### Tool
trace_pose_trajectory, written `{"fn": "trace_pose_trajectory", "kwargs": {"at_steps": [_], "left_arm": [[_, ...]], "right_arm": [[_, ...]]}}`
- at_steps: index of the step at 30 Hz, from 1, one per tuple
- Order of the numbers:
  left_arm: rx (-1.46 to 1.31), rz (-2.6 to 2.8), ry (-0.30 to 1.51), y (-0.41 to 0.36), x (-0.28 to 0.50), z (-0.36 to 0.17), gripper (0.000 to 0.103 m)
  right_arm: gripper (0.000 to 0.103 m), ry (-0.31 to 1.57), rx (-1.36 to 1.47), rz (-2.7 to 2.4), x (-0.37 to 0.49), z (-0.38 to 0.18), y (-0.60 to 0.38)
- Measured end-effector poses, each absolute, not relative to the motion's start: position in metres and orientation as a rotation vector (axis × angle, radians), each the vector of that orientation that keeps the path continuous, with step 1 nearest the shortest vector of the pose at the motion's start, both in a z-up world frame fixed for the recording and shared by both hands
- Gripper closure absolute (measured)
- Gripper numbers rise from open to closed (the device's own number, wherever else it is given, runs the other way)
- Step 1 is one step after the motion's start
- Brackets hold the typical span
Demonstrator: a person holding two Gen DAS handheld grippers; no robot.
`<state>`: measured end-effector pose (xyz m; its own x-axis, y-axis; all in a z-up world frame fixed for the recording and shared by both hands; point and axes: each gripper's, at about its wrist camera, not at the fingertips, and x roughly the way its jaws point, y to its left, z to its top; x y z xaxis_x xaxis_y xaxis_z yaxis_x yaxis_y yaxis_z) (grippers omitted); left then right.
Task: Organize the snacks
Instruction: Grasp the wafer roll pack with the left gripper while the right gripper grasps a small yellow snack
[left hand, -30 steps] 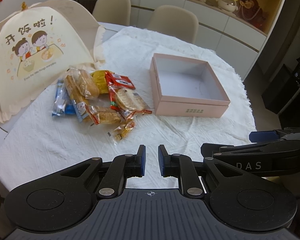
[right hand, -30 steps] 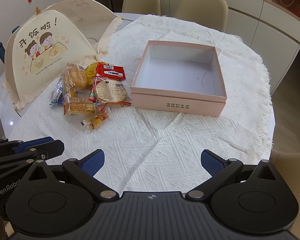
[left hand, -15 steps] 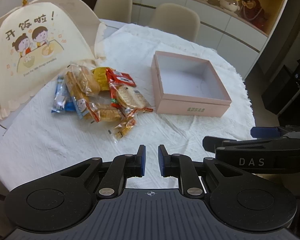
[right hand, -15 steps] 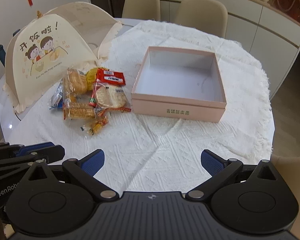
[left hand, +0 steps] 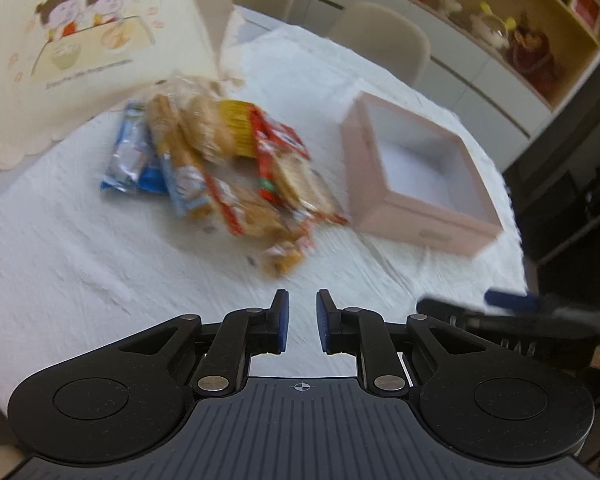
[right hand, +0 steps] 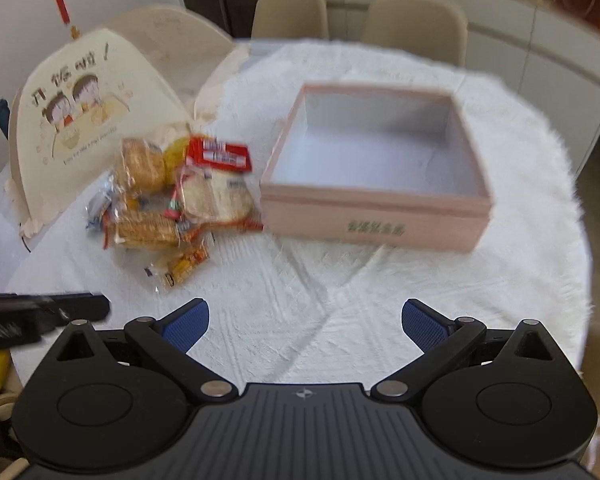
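A pile of wrapped snacks lies on the white tablecloth, left of an empty pink box. The pile and the box also show in the right wrist view. My left gripper is nearly shut with a narrow gap and holds nothing; it hovers just short of the nearest small orange snack. My right gripper is wide open and empty, above the cloth in front of the box.
A cream mesh food cover with a cartoon print stands behind the snacks at the left. Two beige chairs stand at the table's far side. The round table's edge curves close on the right.
Both grippers have moved forward toward the table; the snacks and box appear larger and blurred. The left gripper has come close to the snack pile. The jaws have kept their widths.
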<state>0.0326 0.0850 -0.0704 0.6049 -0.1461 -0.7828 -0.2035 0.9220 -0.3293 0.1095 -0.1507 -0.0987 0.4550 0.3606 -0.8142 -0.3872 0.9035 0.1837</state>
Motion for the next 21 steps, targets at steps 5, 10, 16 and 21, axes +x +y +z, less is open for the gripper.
{"fn": "trace_pose_trajectory", "kwargs": {"at_steps": [5,10,16,21], "left_arm": [[-0.498,0.064,0.891,0.128,0.05,-0.074,0.084],[-0.464,0.029,0.813,0.143,0.088,-0.054,0.084],[-0.339,-0.041,0.913,0.137,0.144,-0.075,0.084],[-0.187,-0.124,1.024,0.117,0.134,-0.098,0.081]], "right_arm": [[0.0,1.011,-0.102,0.52,0.134,-0.117,-0.123],[0.001,0.963,-0.153,0.485,0.165,-0.128,-0.111],[0.001,0.984,-0.004,0.511,0.215,-0.131,-0.103],[0.001,1.05,0.016,0.532,0.227,-0.136,-0.095]]}}
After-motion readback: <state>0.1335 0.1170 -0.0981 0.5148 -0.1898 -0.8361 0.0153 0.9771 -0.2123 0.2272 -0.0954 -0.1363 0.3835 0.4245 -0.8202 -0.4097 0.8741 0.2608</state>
